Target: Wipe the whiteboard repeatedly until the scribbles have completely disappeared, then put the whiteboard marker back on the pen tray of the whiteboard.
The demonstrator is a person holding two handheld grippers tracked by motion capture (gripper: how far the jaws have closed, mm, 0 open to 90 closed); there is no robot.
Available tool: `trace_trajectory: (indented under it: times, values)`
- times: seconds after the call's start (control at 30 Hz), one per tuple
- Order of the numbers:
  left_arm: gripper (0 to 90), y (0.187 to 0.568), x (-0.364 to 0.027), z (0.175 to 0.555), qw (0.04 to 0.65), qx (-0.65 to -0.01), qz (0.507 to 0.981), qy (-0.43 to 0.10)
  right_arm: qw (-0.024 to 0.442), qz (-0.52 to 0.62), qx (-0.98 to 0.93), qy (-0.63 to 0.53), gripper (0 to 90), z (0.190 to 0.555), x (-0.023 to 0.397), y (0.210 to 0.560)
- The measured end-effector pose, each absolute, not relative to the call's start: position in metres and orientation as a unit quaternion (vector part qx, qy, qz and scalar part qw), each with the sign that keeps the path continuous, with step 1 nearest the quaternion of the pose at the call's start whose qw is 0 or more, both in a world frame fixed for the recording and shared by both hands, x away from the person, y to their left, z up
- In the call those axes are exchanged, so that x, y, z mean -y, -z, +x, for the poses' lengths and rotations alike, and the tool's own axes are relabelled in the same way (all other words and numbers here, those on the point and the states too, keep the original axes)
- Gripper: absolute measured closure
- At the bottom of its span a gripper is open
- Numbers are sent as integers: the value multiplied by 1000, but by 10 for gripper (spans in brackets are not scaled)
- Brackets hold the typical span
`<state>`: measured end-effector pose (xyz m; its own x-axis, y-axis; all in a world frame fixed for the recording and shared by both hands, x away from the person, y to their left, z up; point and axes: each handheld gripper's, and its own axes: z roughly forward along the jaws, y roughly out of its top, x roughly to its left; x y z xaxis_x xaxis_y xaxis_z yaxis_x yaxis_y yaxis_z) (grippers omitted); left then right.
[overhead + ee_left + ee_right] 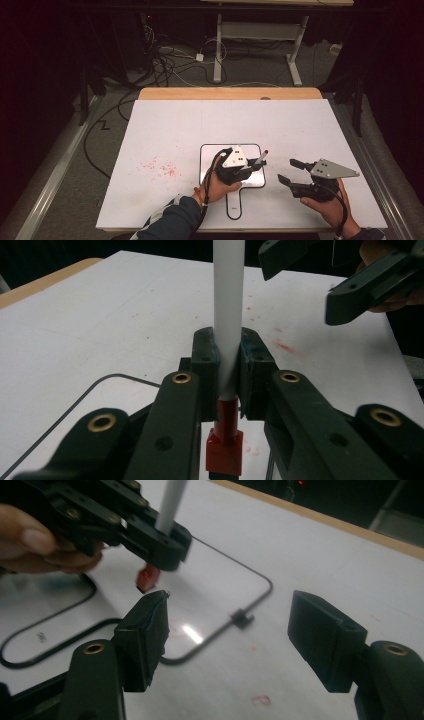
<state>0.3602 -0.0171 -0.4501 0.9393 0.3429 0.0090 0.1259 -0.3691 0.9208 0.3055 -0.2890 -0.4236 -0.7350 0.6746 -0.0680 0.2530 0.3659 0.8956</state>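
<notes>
A white marker [258, 160] with red ends is clamped in my left gripper [250, 167], which is shut on its barrel. In the left gripper view the white barrel [228, 315] runs up between the pads and a red end [225, 442] hangs below them. The marker is held over a small black-rimmed whiteboard [210, 150] with a handle, lying on the white table sheet. My right gripper [287, 171] hovers just right of the board, open, with nothing between its jaws. From the right gripper view [230, 625], the left gripper [165, 542] holds the red end [147, 577] just above the board [265, 587].
Red specks [160, 167] stain the white sheet left of the board. The sheet covers a wooden table whose far edge [230, 93] shows. Cables and a desk frame [220, 45] lie on the floor beyond. The right gripper's jaws [320, 275] hang at the upper right of the left gripper view.
</notes>
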Motion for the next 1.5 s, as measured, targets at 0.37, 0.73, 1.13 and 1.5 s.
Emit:
trace_trajectory:
  times: [0.37, 0.73, 1.13, 1.5]
  values:
    - [781, 450, 26, 350, 545, -130, 820, -116, 159, 287, -775, -540, 449, 321, 258, 400]
    - [778, 454, 30, 347, 531, -130, 827, -128, 149, 277, -786, -533, 786, 329, 234, 406]
    - [337, 447, -18, 339, 474, -181, 844, -173, 175, 300, -802, -486, 810, 336, 233, 416]
    - [234, 461, -139, 306, 430, -282, 826, -233, 210, 290, -806, -472, 812, 344, 235, 421]
